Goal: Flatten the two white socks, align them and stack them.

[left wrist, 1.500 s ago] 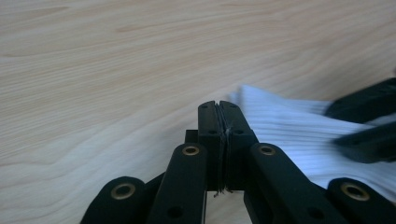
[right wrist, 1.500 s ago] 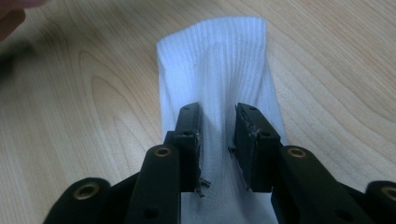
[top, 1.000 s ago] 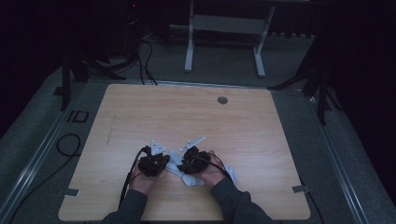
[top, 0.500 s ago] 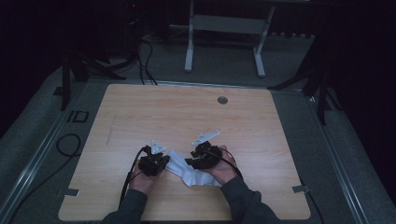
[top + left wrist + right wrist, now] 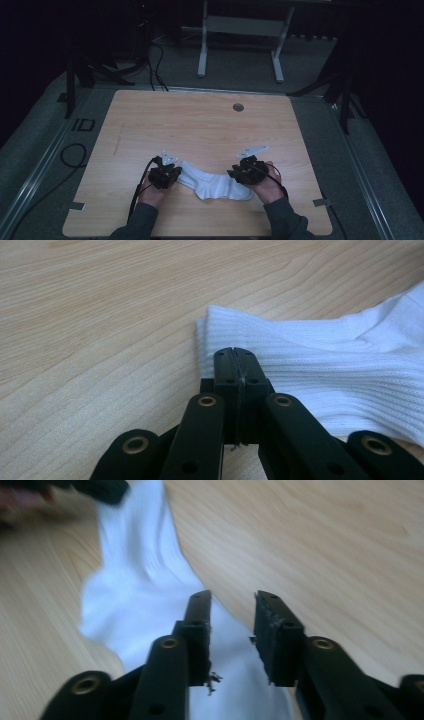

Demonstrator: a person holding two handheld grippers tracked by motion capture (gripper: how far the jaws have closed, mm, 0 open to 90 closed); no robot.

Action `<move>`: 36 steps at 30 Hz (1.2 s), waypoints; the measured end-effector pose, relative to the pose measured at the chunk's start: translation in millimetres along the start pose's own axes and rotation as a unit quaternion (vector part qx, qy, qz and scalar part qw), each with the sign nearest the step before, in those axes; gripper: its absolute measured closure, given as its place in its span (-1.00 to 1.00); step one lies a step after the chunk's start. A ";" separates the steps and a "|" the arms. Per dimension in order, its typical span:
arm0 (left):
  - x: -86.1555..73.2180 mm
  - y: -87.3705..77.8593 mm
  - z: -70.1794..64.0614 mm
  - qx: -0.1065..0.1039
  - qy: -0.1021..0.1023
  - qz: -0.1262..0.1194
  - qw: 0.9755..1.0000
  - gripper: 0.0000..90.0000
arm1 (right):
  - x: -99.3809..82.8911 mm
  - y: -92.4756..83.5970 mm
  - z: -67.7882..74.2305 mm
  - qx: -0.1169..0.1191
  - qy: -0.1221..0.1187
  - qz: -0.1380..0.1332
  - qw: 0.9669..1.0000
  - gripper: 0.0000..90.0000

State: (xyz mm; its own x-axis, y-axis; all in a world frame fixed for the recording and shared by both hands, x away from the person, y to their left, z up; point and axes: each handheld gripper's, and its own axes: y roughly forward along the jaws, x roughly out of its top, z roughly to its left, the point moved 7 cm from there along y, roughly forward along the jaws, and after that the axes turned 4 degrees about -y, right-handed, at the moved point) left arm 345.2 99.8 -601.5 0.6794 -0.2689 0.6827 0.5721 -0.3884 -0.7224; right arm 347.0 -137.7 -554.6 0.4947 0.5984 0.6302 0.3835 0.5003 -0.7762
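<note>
A white sock (image 5: 212, 182) is seen stretched flat on the wooden table (image 5: 200, 125), near the 6 o'clock edge, whereas a second earlier it was bunched between the two hands. The left gripper (image 5: 165, 176) is held in the same place at the sock's 9 o'clock end, its jaws clamped on the ribbed cuff. The right gripper (image 5: 246, 170) is now found further toward 3 o'clock, over the sock's other end; its jaws have just been closing yet stand parted, with nothing pinched between them.

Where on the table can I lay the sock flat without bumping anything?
The wide wood beyond both tools, up to the round grommet, is bare. It's crowded along the near edge: left tool, sock and right tool sit in one row.
</note>
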 end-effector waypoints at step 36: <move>-2.7 -2.8 0.2 -0.010 0.002 0.004 1.000 0.99 | -49.6 -10.7 -20.7 -0.015 0.035 0.009 0.999 0.48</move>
State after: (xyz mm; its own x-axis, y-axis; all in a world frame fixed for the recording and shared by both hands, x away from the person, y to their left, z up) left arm 341.8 101.8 -601.3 0.6819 -0.2752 0.6777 0.5576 -0.4042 -0.7251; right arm 334.5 -185.6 -577.9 0.5545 0.5614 0.6144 0.3967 0.4707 -0.7881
